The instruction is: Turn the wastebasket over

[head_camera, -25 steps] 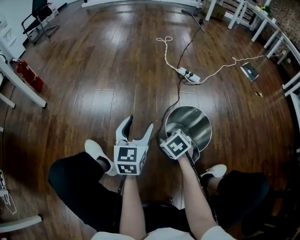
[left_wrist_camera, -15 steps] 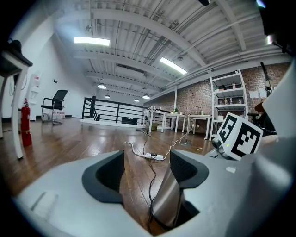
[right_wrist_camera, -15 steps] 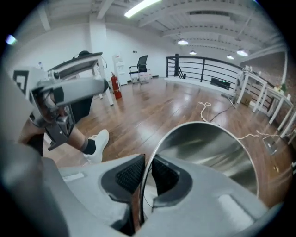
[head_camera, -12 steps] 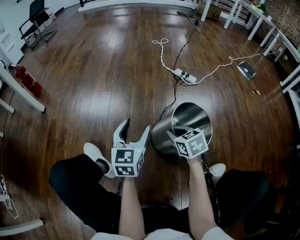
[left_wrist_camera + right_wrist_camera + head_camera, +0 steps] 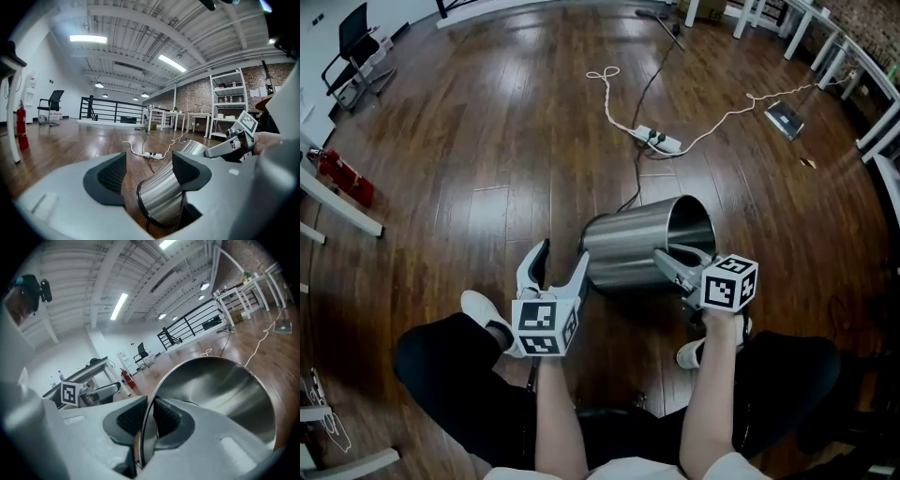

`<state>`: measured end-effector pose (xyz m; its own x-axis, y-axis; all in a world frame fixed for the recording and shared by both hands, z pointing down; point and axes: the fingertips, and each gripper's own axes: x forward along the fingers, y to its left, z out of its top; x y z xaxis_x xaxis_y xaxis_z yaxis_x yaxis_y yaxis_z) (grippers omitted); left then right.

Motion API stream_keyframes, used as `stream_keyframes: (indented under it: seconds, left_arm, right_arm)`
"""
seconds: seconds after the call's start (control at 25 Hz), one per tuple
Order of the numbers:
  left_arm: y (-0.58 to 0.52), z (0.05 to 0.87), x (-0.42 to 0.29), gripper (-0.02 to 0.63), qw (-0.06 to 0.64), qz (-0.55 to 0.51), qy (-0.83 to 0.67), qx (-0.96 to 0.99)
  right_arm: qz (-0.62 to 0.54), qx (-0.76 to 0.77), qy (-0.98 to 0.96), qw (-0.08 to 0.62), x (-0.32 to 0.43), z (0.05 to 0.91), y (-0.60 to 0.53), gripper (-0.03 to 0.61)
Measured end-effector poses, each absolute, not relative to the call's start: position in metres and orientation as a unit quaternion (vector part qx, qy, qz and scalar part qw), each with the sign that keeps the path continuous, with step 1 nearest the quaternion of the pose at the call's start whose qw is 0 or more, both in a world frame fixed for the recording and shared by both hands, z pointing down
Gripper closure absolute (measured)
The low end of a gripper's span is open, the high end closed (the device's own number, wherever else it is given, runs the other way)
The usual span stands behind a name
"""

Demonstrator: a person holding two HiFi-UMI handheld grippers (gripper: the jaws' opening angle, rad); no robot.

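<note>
Head view: the steel wastebasket [image 5: 628, 248] lies tipped on its side on the wooden floor [image 5: 487, 141], well clear of its edges, seemingly half turned.

Left gripper view: the left gripper [image 5: 150, 171] gapes wide, with the base between its jaws, ungripped.

Right gripper view: the right gripper [image 5: 146, 420] pinches the rim; full inversion remains.

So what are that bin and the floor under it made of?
The wastebasket looks like metal, probably stainless steel with a brushed, shiny finish: its side shows soft streaky reflections. The floor looks like dark, glossy wood planks, with board seams and glare; it could be laminate.
</note>
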<state>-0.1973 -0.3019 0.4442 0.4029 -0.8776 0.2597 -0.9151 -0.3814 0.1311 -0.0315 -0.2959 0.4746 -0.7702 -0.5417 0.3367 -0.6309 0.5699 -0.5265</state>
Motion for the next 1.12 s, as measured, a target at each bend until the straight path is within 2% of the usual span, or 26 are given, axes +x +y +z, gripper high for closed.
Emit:
stream_keyframes:
  seconds: [0.36, 0.92, 1.0, 1.12]
  left_arm:
    - [-0.311, 0.467, -0.180, 0.281, 0.144, 0.093, -0.529, 0.831]
    - [-0.319, 0.487, -0.135, 0.281, 0.157, 0.112, -0.484, 0.854]
    - [-0.320, 0.489, -0.125, 0.281, 0.157, 0.116, -0.475, 0.858]
    - [-0.322, 0.495, -0.114, 0.282, 0.157, 0.126, -0.463, 0.863]
  right_arm:
    - [0.339, 0.300, -0.891, -0.026, -0.014, 0.474, -0.290, 0.546]
    - [0.394, 0.395, -0.821, -0.120, 0.096, 0.524, -0.286, 0.549]
    - [0.422, 0.424, -0.791, -0.128, 0.121, 0.552, -0.279, 0.540]
    - [0.471, 0.476, -0.712, -0.211, 0.167, 0.590, -0.270, 0.487]
